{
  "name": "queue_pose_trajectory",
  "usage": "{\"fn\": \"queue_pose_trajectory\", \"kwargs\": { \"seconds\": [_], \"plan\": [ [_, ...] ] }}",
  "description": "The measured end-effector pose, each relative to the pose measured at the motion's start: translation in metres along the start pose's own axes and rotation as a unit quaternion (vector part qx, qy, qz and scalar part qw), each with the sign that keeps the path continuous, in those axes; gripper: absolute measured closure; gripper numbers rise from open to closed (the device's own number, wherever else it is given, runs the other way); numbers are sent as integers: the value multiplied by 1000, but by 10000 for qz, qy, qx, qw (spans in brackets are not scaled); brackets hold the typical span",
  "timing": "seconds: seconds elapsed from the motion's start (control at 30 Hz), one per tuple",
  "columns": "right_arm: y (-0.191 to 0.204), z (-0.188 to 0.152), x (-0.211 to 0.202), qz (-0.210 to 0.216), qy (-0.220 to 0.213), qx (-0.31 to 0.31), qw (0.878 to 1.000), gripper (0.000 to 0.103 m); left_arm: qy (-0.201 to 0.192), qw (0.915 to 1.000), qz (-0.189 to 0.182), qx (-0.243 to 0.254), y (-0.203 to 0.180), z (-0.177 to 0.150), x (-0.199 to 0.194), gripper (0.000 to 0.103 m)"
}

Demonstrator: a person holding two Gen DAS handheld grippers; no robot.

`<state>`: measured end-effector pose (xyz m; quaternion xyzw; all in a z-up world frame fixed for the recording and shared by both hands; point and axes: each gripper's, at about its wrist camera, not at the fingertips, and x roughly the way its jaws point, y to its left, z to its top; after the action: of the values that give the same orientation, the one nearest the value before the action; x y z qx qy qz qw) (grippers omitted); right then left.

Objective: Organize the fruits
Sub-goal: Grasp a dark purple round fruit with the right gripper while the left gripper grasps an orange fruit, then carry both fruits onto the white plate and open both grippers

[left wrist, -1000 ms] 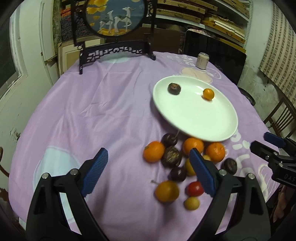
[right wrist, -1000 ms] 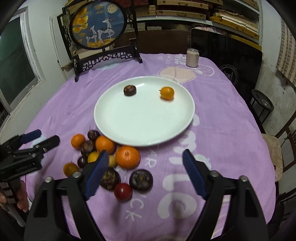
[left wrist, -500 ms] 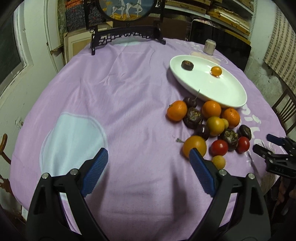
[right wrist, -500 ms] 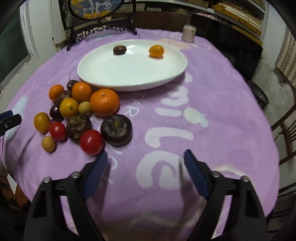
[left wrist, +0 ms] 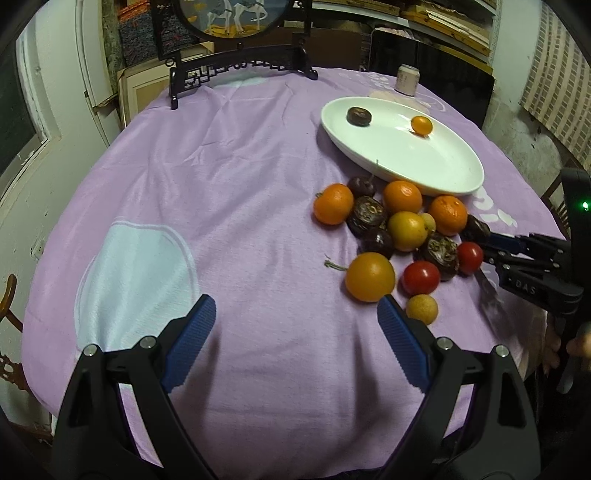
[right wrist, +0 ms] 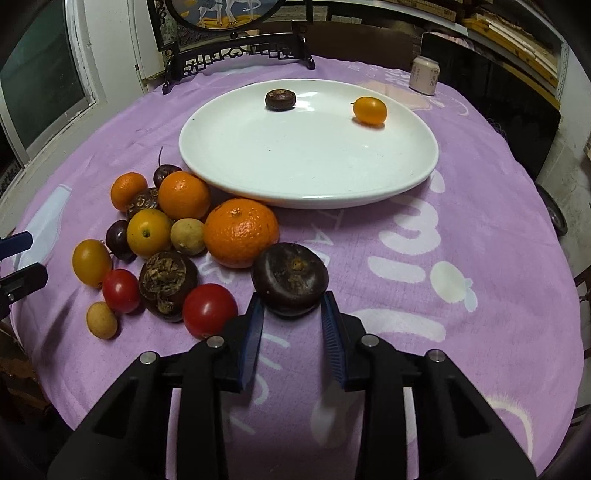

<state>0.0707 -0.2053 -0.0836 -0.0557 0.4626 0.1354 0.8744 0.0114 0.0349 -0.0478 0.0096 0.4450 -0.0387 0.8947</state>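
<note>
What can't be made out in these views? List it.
- Right wrist view: whether the right gripper's pads touch the water chestnut; its bulge hides contact.
- Left wrist view: same chestnut partly behind a tangerine.
- Both views: can label too small; round screen cut by top edge.

So our right gripper (right wrist: 291, 314) is way narrower now than half a second ago; the blue fingers (right wrist: 252, 332) go from wide apart to sitting right at either side of the dark brown water chestnut (right wrist: 290, 278), which now fills the gap between the tips; can't tell if they actually touch it. From our left wrist view, the right gripper (left wrist: 491, 245) now reaches in beside the fruit pile (left wrist: 402, 229).
</note>
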Motion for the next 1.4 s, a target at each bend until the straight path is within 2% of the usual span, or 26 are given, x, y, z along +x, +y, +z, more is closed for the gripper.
{"fn": "queue_pose_trajectory", "kwargs": {
  "seconds": [0.1,0.27,0.37,0.43,0.67,0.7,0.8,0.9,1.0,1.07,1.3,1.4],
  "plan": [
    [-4,3,3,-84,-68,-13,9999,60,41,10000,-5,-11,-1,-1,2,12],
    [-6,4,3,-85,-118,10,9999,65,85,9999,54,-28,0,-3,3,12],
    [-9,-3,-5,27,-34,214,9998,65,85,10000,39,11,0,-4,5,12],
    [-9,-12,-16,-44,-49,255,9997,65,89,9999,22,64,-2,-3,6,12],
    [-22,-36,-41,-93,-32,623,9980,65,175,9991,-208,316,-23,0,22,13],
    [-22,-36,-43,-93,-41,643,9979,65,188,9990,-229,337,-26,2,27,15],
    [-22,-36,-48,-65,-87,699,9975,65,360,9977,-453,341,-31,4,44,47],
    [-20,-36,-51,-21,-141,685,9976,65,271,9975,-519,384,-37,8,50,53],
    [-17,-37,-48,40,-80,666,9977,65,193,9973,-619,357,-39,11,53,53],
    [-16,-37,-46,94,-29,657,9978,65,155,9973,-652,307,-38,12,53,66],
    [-12,-32,-53,125,-193,640,9977,65,32,9968,-780,169,-31,10,28,66],
    [-11,-24,-51,177,-190,604,9978,65,-86,9961,-866,165,-27,18,13,66]
  ]
}}
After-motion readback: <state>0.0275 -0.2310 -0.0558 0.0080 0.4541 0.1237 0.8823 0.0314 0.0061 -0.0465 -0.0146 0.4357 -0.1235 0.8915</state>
